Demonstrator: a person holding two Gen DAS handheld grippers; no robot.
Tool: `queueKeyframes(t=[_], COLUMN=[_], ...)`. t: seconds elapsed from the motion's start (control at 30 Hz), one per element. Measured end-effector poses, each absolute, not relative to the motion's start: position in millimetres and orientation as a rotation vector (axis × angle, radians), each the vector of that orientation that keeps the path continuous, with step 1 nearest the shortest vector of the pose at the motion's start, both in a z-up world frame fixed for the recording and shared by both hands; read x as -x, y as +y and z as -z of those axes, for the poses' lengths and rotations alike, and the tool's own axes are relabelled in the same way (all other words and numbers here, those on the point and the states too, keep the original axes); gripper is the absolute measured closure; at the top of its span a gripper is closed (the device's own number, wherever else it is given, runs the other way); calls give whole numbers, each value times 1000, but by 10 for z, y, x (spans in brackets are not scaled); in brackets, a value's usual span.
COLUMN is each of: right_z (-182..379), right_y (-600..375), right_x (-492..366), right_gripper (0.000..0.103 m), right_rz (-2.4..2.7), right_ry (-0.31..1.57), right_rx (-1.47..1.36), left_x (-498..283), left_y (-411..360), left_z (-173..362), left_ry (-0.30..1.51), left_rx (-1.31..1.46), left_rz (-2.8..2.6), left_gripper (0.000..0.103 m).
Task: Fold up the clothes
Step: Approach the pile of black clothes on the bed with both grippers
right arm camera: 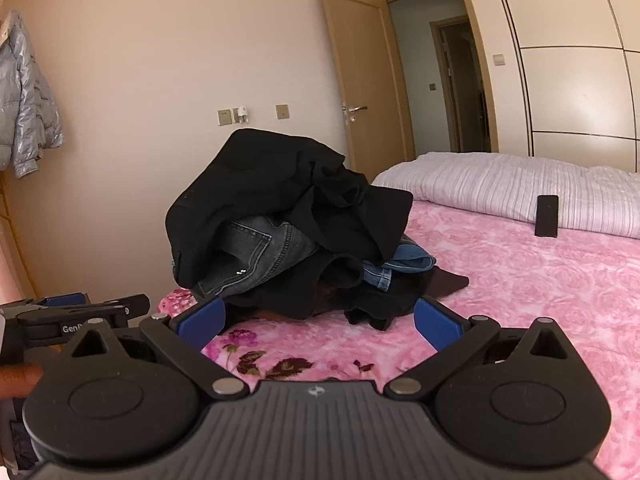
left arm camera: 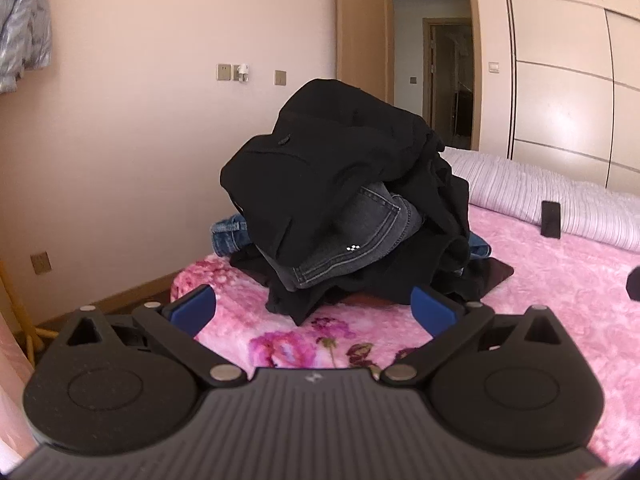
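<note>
A heap of clothes (left arm camera: 344,200) lies on the pink floral blanket (left arm camera: 540,280) near the bed's corner: a black jacket (left arm camera: 320,148) on top, grey jeans (left arm camera: 360,240) under it, blue jeans (left arm camera: 228,232) at the bottom. My left gripper (left arm camera: 314,308) stands open just short of the heap, with nothing between its blue pads (left arm camera: 192,312). In the right wrist view the same heap (right arm camera: 288,220) sits ahead, and my right gripper (right arm camera: 320,320) is open and empty in front of it. The left gripper (right arm camera: 76,312) shows at the left edge there.
A striped white pillow (right arm camera: 500,184) lies at the head of the bed with a black phone-like slab (right arm camera: 547,216) leaning on it. A silver puffer jacket (right arm camera: 28,100) hangs on the left wall. An open door (right arm camera: 356,80) and white wardrobes (right arm camera: 580,80) stand behind.
</note>
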State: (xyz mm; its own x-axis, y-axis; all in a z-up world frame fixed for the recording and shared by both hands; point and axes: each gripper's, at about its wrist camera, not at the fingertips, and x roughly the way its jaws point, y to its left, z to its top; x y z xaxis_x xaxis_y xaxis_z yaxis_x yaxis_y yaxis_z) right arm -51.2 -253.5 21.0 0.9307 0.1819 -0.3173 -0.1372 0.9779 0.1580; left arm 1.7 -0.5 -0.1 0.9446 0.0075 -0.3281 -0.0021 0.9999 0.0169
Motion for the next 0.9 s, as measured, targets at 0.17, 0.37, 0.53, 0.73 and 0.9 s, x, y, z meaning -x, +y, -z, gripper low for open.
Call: queueKeyframes(t=[0.17,0.37,0.53,0.73,0.9], right_z=[-184,-132,27,-23,-532], right_y=[-2622,-2712,-2865,-2970,-2792], right_x=[405,68,-554,-1135,-1304], right_gripper=[0,0,0,0,0], right_rz=[-165,-181,-224,-250,-231], right_ry=[320,334,320,362,437], right_rx=[-147,-138,-89,-54,-46], left_x=[-207,-451,-802,-1052,-1198], left_y=[-57,-117,-211,-320,-240], left_z=[15,39,121,-22,-463], left_ry=[344,356,341,304,349], left_rx=[-1,20,15,-46,-133], left_rz=[-15,-29,-43,-77,-70], left_gripper=[0,0,0,0,0])
